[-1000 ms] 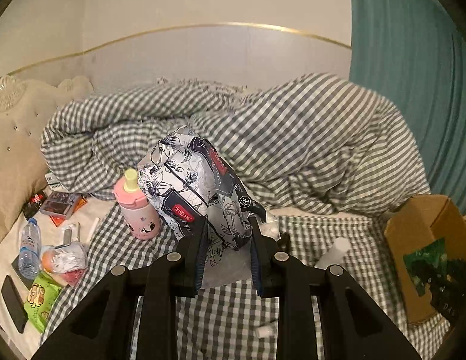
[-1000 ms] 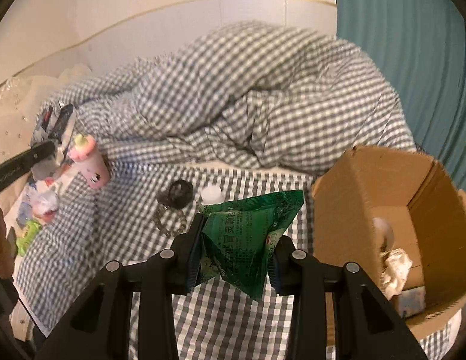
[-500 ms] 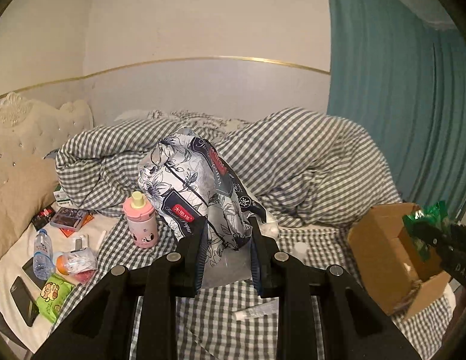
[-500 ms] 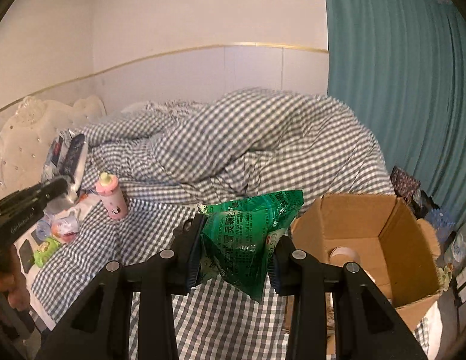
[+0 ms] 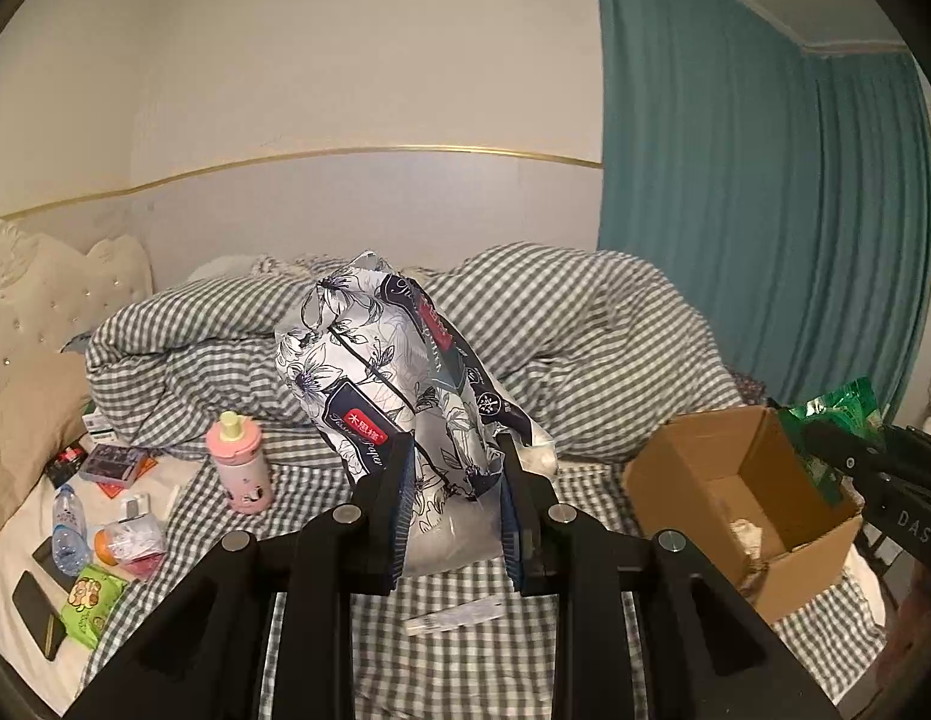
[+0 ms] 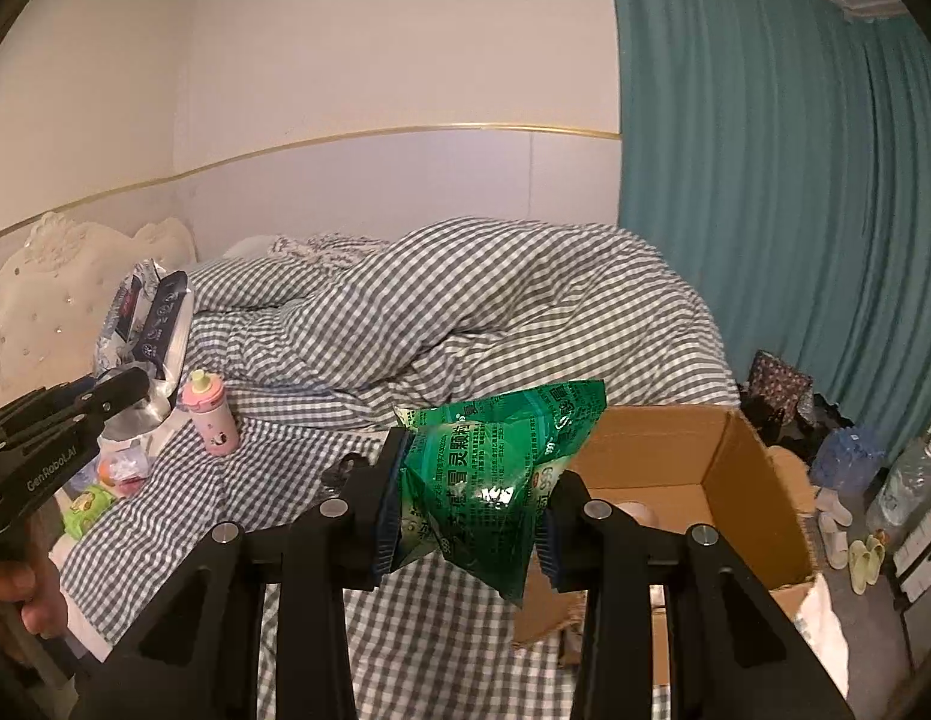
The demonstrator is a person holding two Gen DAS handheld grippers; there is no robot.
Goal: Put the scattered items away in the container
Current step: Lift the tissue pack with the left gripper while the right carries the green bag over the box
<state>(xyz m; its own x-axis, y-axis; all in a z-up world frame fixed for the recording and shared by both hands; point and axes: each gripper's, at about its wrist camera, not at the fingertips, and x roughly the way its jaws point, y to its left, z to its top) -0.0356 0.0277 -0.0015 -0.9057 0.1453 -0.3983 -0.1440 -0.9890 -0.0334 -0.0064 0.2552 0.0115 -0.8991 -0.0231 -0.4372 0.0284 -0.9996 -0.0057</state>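
A bed with a checked cover stands against a pale wall, beside a teal curtain. An open cardboard box sits at the right edge of the bed. The left gripper pinches a flowered tissue pack above the cover. The right gripper clamps a green packet just in front of the box. A pink bottle stands upright on the bed.

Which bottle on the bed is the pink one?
The pink bottle with the yellow-green cap, standing on the checked sheet. The other, a clear water bottle, lies near the phone.
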